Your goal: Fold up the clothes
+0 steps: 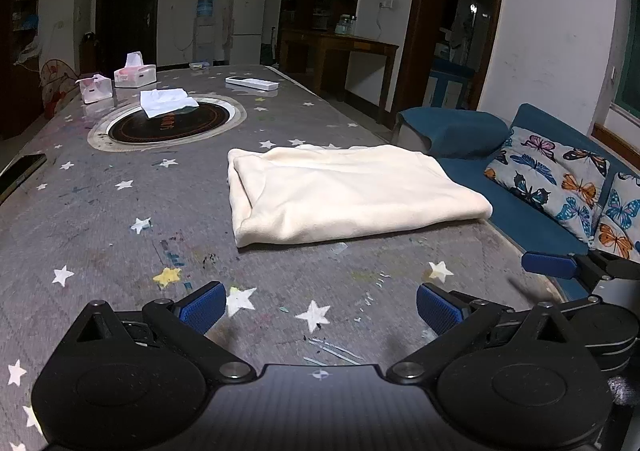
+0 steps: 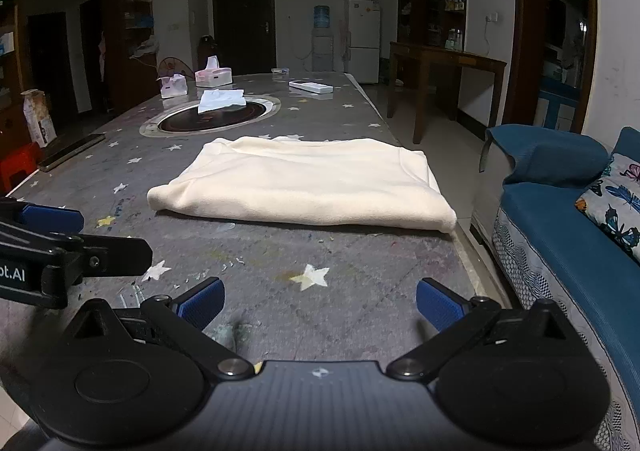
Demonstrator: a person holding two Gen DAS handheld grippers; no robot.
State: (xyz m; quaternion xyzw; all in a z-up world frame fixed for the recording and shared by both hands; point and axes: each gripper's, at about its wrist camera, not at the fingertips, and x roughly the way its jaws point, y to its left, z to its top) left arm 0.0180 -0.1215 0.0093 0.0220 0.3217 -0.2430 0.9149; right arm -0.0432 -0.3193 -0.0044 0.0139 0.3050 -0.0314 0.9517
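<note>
Hovering short of folded cream garment (image 2: pixel 304 187), 2 grippers, left gripper (image 1: pixel 320 307) and right gripper (image 2: pixel 320 303), gaping empty; soft, limp, light, so pinching near-edge corners.

soft matt fleecy cream cloth (image 1: pixel 348 191) on a scuffed, faintly glossy star-printed table cover (image 1: pixel 120 211)

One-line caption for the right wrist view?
Open right gripper held short of a folded cream garment on the star-patterned table, left gripper alongside.
</note>
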